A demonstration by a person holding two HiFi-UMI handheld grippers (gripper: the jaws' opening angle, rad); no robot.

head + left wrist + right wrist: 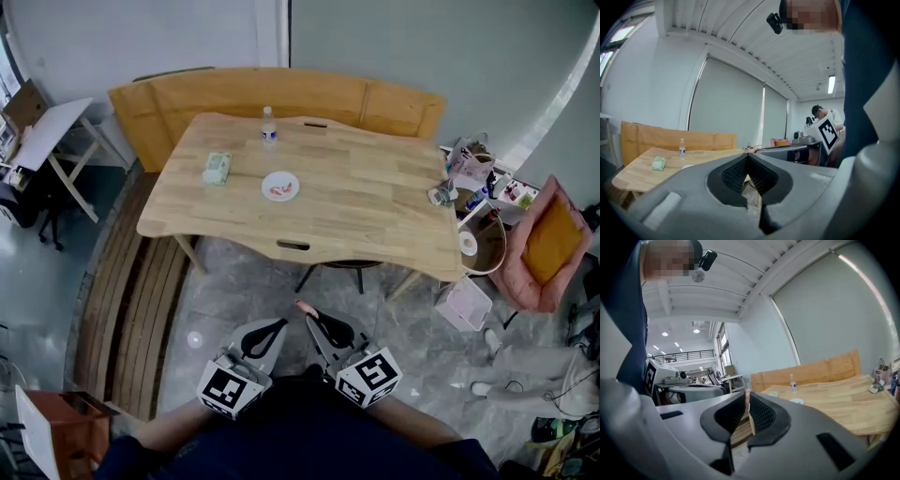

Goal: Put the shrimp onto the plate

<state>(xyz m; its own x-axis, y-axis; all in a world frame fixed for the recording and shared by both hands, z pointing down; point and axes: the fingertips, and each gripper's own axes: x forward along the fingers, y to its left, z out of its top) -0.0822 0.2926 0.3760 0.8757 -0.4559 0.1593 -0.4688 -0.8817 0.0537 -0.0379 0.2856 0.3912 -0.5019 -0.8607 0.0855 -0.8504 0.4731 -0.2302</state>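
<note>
A white plate (279, 186) lies mid-table with orange shrimp pieces on it; the right gripper view shows this plate (797, 401) far ahead. Both grippers are held low, close to the person's body and well short of the table. My right gripper (305, 308) is shut on a small pink shrimp (747, 398), whose tip pokes up from between the jaws. Beside it, my left gripper (277, 325) is shut with nothing in it; its pads meet in the left gripper view (748, 157).
The wooden table (375, 202) also carries a green packet (217, 168) and a water bottle (268, 126). A wooden bench (281, 94) runs behind it. A stool with clutter (478, 239) and a pink cushioned seat (548, 244) stand to the right. A stone floor lies between me and the table.
</note>
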